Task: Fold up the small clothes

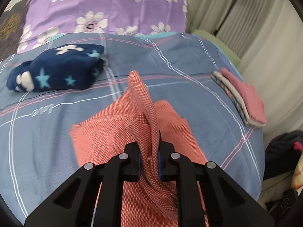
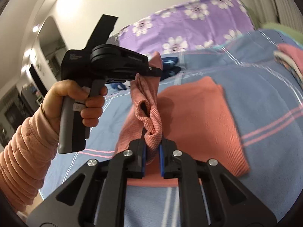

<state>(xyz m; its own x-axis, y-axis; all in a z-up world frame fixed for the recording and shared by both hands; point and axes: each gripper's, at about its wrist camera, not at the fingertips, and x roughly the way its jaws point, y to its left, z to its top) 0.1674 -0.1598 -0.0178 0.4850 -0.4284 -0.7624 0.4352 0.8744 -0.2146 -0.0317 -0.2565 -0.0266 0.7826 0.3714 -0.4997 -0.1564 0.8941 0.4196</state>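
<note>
A salmon-pink woven garment (image 1: pixel 106 130) lies partly on the blue checked bedspread (image 1: pixel 180 70), with one edge lifted off it. My left gripper (image 1: pixel 149 158) is shut on a bunched fold of that edge. In the right wrist view my right gripper (image 2: pixel 153 157) is shut on another bunch of the same garment (image 2: pixel 200 113). The raised strip runs from it up to the left gripper (image 2: pixel 151 71), which a hand (image 2: pixel 75 102) in a pink padded sleeve holds. The rest of the garment lies flat on the bed below.
A dark blue fleece with stars (image 1: pixel 56 70) lies at the left of the bed. A stack of folded small clothes, pink on top (image 1: pixel 244 98), sits near the right edge. A purple flowered pillow (image 1: pixel 106 9) lies behind. Curtains (image 1: pixel 265 37) and a dark bag (image 1: pixel 284 151) stand to the right.
</note>
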